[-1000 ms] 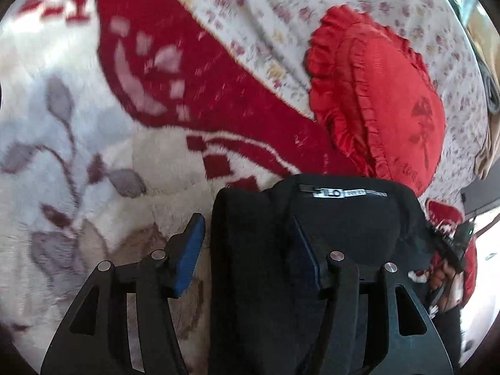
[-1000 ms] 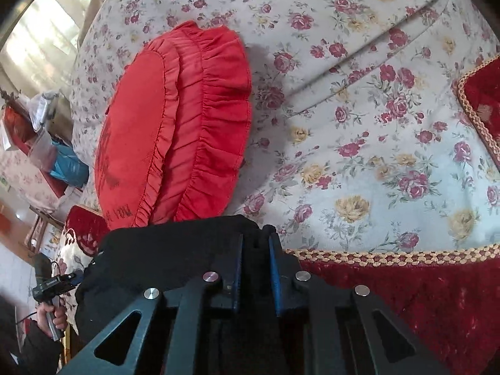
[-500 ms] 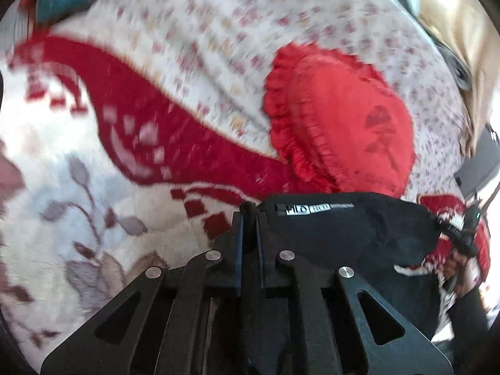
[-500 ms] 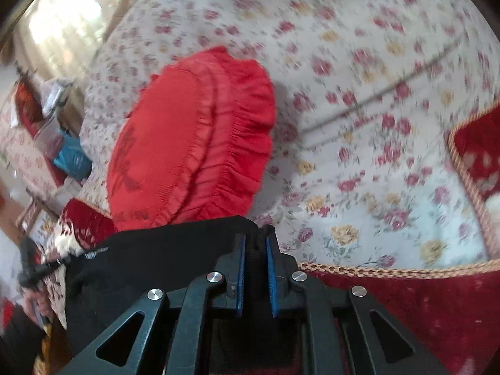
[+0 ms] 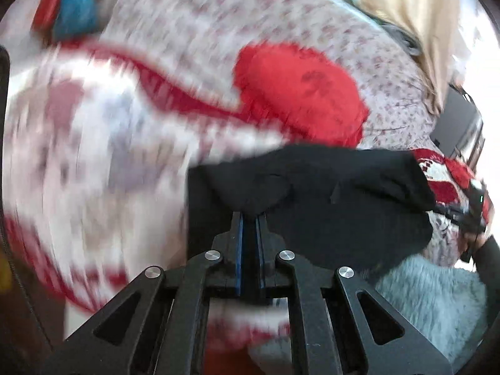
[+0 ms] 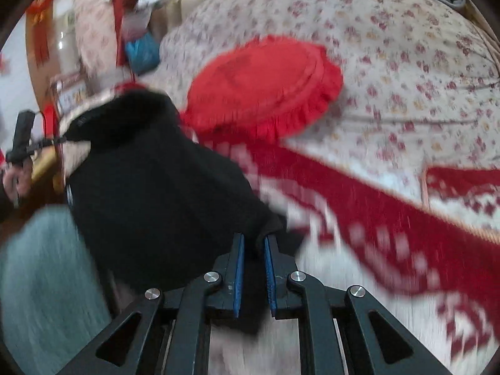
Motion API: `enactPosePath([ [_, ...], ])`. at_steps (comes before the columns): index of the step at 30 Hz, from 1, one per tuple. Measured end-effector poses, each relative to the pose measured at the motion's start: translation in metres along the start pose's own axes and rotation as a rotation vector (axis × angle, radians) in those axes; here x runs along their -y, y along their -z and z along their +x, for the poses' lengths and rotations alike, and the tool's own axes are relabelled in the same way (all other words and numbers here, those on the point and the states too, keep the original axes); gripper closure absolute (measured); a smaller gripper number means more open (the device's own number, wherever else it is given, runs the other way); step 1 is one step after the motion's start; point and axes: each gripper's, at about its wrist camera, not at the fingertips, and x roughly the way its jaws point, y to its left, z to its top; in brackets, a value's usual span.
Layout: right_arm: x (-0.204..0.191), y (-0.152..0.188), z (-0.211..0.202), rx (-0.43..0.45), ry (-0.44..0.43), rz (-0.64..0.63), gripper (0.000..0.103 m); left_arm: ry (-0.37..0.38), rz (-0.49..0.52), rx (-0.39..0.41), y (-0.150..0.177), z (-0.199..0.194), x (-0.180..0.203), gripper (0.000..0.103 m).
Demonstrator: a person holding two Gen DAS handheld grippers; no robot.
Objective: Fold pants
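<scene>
In both wrist views the black pants (image 5: 328,193) hang from two pinch points, one in each pair of tongs, and the stretch of cloth between them is what the next move turns on. In the left wrist view the left tongs (image 5: 250,218) sit at the lower centre of the frame, clenched on a bunched corner of the pants, and the cloth runs from there toward the right edge of the frame, where the other hand (image 5: 478,234) shows small and blurred. In the right wrist view the right tongs (image 6: 253,243) are clamped on another corner at the lower centre, and the dark fabric spreads away toward the upper left of the frame, ending near the other hand (image 6: 15,181) at the left edge. So the held edge runs side to side between the two hands, with neither hand clearly nearer the bulk of the cloth.

The pants look thick, soft and matte, already doubled into a broad slab with no legs dangling that can be made out. They appear lifted off the bed (image 6: 406,72), which carries a floral cover, a red and white blanket (image 6: 390,228) and a round red frilled cushion (image 6: 265,84). Everything behind is smeared with motion blur, so whether the lower edge of the pants touches the blanket cannot be told.
</scene>
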Motion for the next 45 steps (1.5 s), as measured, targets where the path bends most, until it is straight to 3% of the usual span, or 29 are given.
enactPosePath([
  [3,0.005,0.021,-0.010,-0.056,0.028,0.047,0.089,0.036,-0.160,-0.042,0.025,-0.005,-0.022,0.097],
  [5,0.013,0.023,-0.029,0.001,0.044,0.103,0.084,0.088,-0.255,-0.040,0.033,-0.011,-0.029,0.088],
  [7,0.022,0.022,-0.042,0.061,0.079,0.158,0.077,0.162,-0.357,-0.043,0.038,-0.013,-0.031,0.067],
  [9,0.031,0.019,-0.053,0.119,0.107,0.221,0.075,0.268,-0.481,-0.058,0.040,-0.007,-0.033,0.061],
  [12,0.032,0.014,-0.056,0.136,0.108,0.252,0.075,0.341,-0.589,-0.083,0.037,0.009,-0.032,0.061],
  [17,0.015,0.006,-0.041,0.077,0.082,0.194,0.075,0.348,-0.724,-0.126,0.034,0.047,-0.039,0.061],
  [21,0.006,0.006,-0.035,0.057,0.063,0.155,0.075,0.449,-0.815,-0.054,0.030,0.047,-0.043,0.061],
  [23,0.008,0.006,-0.037,0.069,0.052,0.169,0.075,0.487,-0.803,-0.016,0.027,0.042,-0.037,0.061],
  [26,0.020,0.006,-0.045,0.114,-0.005,0.277,0.075,0.434,-0.739,-0.004,0.024,0.036,-0.030,0.066],
  [30,0.057,0.025,-0.046,0.159,-0.152,0.650,0.067,0.348,-0.713,-0.027,0.026,0.045,-0.029,0.067],
  [32,0.069,0.043,-0.037,0.126,-0.239,0.836,0.067,0.317,-0.697,-0.037,0.026,0.049,-0.026,0.067],
  [35,0.070,0.063,-0.017,0.023,-0.336,0.987,0.067,0.300,-0.682,-0.037,0.028,0.053,-0.028,0.067],
  [37,0.062,0.071,-0.004,-0.044,-0.410,1.039,0.067,0.283,-0.661,-0.038,0.026,0.053,-0.026,0.085],
  [39,0.052,0.067,0.001,-0.049,-0.481,1.026,0.067,0.255,-0.648,-0.044,0.026,0.053,-0.027,0.090],
  [42,0.046,0.057,0.004,-0.015,-0.496,0.992,0.067,0.253,-0.665,-0.051,0.030,0.055,-0.030,0.093],
  [45,0.050,0.056,0.021,-0.035,-0.486,1.033,0.067,0.245,-0.667,-0.055,0.029,0.055,-0.029,0.095],
])
